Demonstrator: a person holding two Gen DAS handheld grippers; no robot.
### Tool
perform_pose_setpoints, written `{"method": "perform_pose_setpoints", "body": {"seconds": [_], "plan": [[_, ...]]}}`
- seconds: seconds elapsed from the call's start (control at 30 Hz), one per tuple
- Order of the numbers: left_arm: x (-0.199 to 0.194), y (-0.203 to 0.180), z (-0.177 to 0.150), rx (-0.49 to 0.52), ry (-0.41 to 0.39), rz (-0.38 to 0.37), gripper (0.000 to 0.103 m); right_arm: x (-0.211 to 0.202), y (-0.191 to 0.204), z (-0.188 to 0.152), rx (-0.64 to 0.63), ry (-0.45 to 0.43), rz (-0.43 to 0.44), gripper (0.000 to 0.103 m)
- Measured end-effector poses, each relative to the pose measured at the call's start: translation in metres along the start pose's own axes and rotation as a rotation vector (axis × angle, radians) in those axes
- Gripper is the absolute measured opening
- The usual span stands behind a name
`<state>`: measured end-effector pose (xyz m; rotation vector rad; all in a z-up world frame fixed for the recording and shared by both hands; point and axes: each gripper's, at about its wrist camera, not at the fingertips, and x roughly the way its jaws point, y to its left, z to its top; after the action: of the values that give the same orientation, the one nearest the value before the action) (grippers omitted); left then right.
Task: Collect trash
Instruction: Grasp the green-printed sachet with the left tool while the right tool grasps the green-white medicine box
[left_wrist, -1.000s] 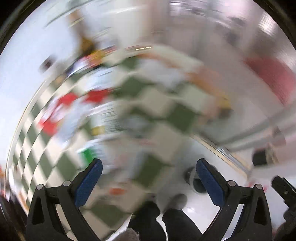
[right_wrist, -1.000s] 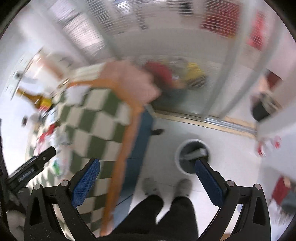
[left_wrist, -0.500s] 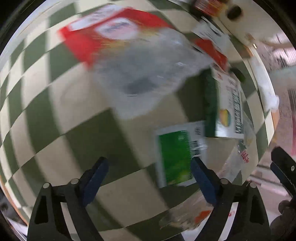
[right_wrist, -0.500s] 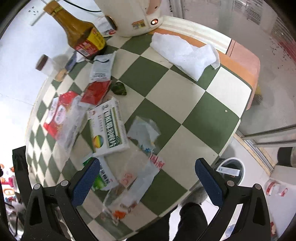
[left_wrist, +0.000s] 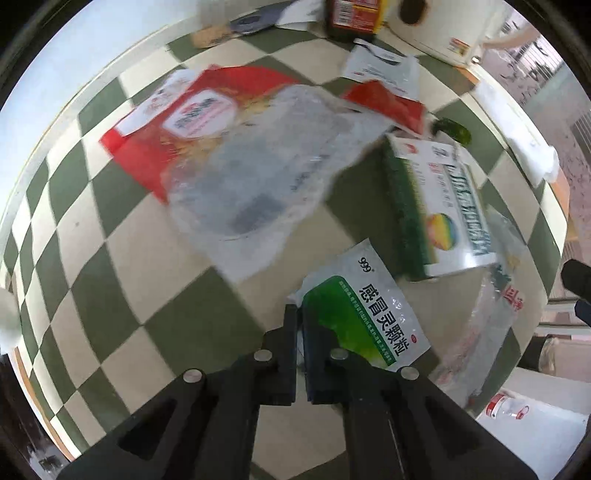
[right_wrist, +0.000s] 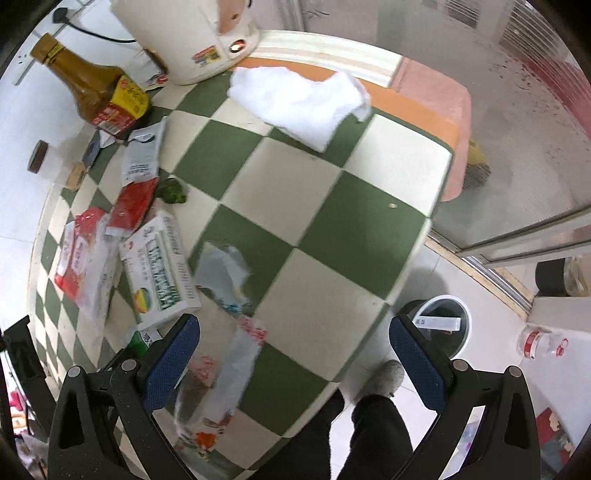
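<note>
Now clamped, no longer spread: left gripper (left_wrist: 300, 314) on near-left edge of green-and-white foil sachet (left_wrist: 364, 308); right gripper (right_wrist: 293, 356) wide apart above green-checked tabletop (right_wrist: 325, 229).

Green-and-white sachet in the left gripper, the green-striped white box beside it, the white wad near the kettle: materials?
Green-and-white sachet: glossy laminated film or foil, judging by its sheen and flat sealed edges; the left gripper pinches its corner.
Green-striped white box: printed cardboard, with crisp folded edges.
White wad: soft tissue or cloth, matte and rumpled; which one is unclear.
</note>
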<state>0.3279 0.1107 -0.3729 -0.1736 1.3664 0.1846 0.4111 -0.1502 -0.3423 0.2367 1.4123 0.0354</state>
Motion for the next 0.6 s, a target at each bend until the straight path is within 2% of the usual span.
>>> {"method": "perform_pose_setpoints", "body": {"seconds": [0.13,0.23,0.37,0.4,0.47,0.5,0.53,0.6], "plan": [[-0.014,0.039,-0.008,-0.067,-0.023,-0.006,0.001,0.002,0.037,0.001,-0.069,-0.001,0.054,0.103],[-0.029,0.065,-0.013,-0.099,-0.056,0.021,0.001,0.012,0.069,0.001,-0.122,0.008,0.076,0.103],[-0.042,0.082,-0.021,-0.131,-0.089,0.066,0.001,0.037,0.105,0.002,-0.189,0.038,0.058,0.103],[-0.043,0.089,-0.023,-0.141,-0.093,0.069,0.001,0.043,0.112,0.002,-0.206,0.045,0.044,0.099],[-0.048,0.073,-0.033,-0.147,-0.103,0.081,0.001,0.056,0.124,0.0,-0.242,0.06,-0.001,0.088],[-0.049,0.074,-0.034,-0.148,-0.109,0.084,0.001,0.061,0.128,-0.001,-0.256,0.066,-0.02,0.075],[-0.05,0.074,-0.034,-0.149,-0.113,0.085,0.001,0.065,0.131,-0.004,-0.268,0.067,-0.04,0.071],[-0.06,0.075,-0.042,-0.144,-0.13,0.086,0.001,0.062,0.135,-0.007,-0.288,0.026,-0.052,0.071]]}}
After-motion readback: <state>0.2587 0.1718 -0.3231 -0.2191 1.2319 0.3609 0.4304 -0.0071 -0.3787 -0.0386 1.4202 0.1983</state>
